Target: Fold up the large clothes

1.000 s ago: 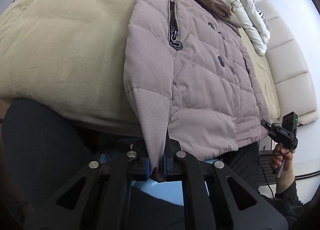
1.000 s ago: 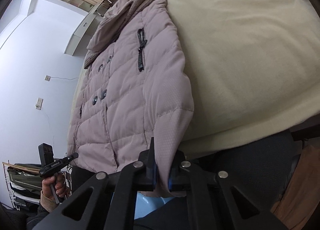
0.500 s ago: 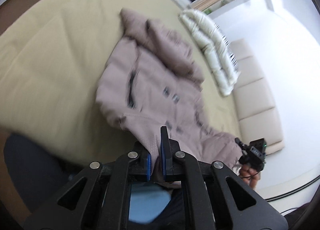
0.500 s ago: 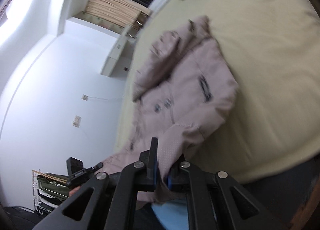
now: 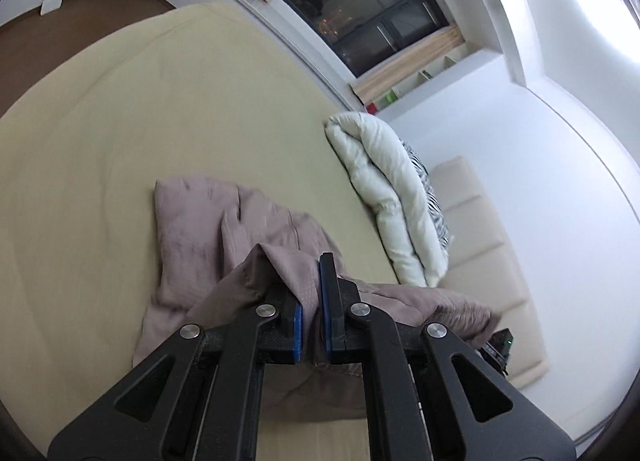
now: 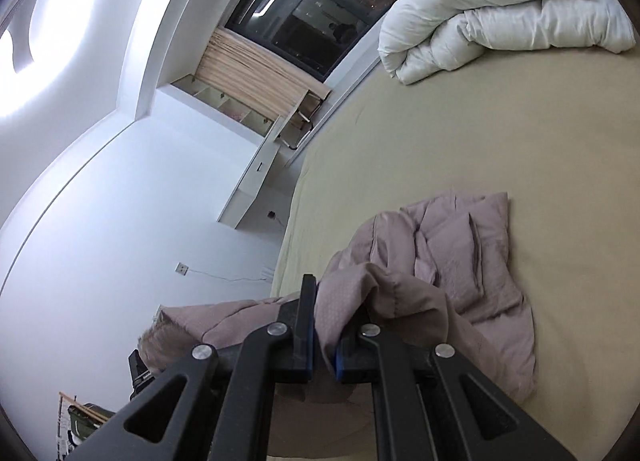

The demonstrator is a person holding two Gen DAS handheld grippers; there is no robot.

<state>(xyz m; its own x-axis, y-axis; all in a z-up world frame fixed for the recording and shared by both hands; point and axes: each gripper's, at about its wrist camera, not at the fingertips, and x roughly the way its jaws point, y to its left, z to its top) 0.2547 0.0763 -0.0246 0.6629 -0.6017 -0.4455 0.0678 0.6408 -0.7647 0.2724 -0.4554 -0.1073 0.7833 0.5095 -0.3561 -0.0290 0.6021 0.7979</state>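
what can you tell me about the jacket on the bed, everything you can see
The jacket is a mauve quilted puffer, soft and matte. It lies crumpled on the beige bed sheet, its near part lifted and doubling over the rest. The left gripper and right gripper are each shut on a fold of its fabric. No buttons or zips show.

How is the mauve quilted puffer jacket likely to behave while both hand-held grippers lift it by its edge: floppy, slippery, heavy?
Probably floppy: the mauve quilted puffer jacket bunches and sags onto the beige bed sheet between the left hand-held gripper and the right hand-held gripper. Its smooth shell may be slippery, though both pinch it shut. Its puffy quilting suggests it is light for its bulk.
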